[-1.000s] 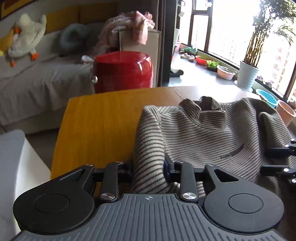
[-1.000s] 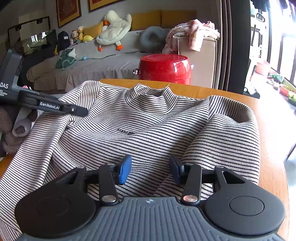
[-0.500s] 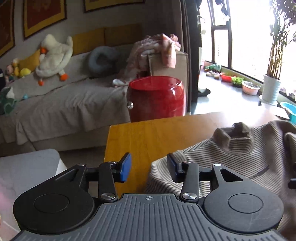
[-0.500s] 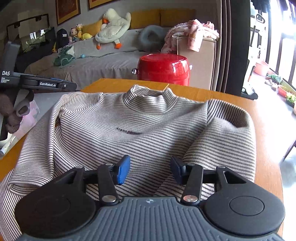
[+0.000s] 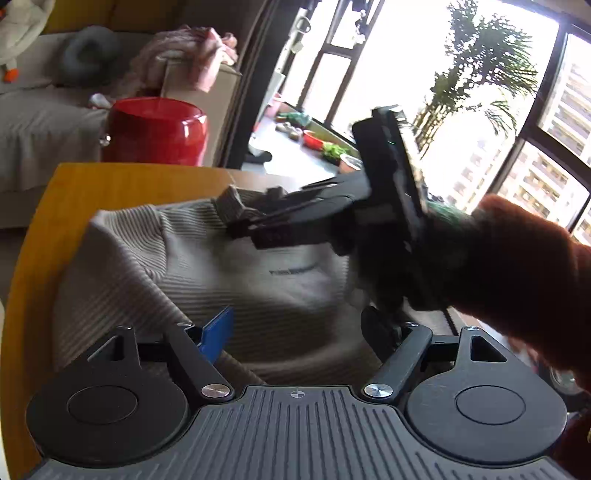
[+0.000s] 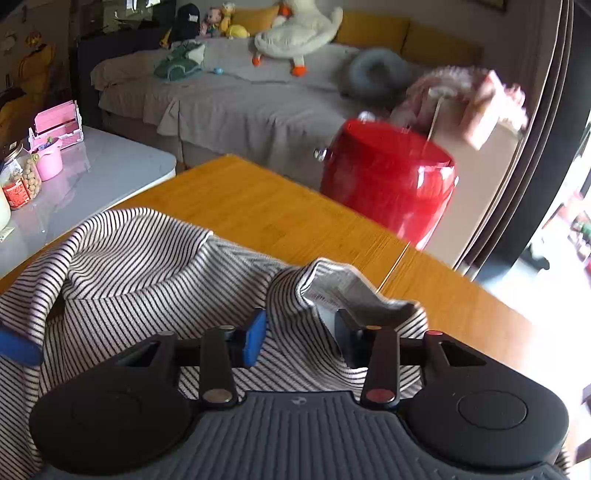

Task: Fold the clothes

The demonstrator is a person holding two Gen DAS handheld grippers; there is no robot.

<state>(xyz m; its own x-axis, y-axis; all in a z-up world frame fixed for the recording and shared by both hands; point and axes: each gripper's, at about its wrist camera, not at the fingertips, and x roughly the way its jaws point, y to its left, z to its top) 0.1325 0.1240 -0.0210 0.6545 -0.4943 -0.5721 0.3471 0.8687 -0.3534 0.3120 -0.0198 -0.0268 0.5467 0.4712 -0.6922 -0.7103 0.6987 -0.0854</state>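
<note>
Striped sweater point(image 6: 140, 280) is spread on the wooden worktop point(image 6: 280, 214), collar toward the red stool point(image 6: 388, 184). The left tongs point(image 5: 295, 332) have just been opening and are seen released above the fabric. The right tongs point(image 6: 299, 339) have just been closing over a raised fold near the collar; whether it is pinched cannot be told.

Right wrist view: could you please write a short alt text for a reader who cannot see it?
The right hand-held gripper closes around the collar of a striped sweater lying on a wooden table. Behind it stand a red stool and a grey sofa with a plush goose.
</note>
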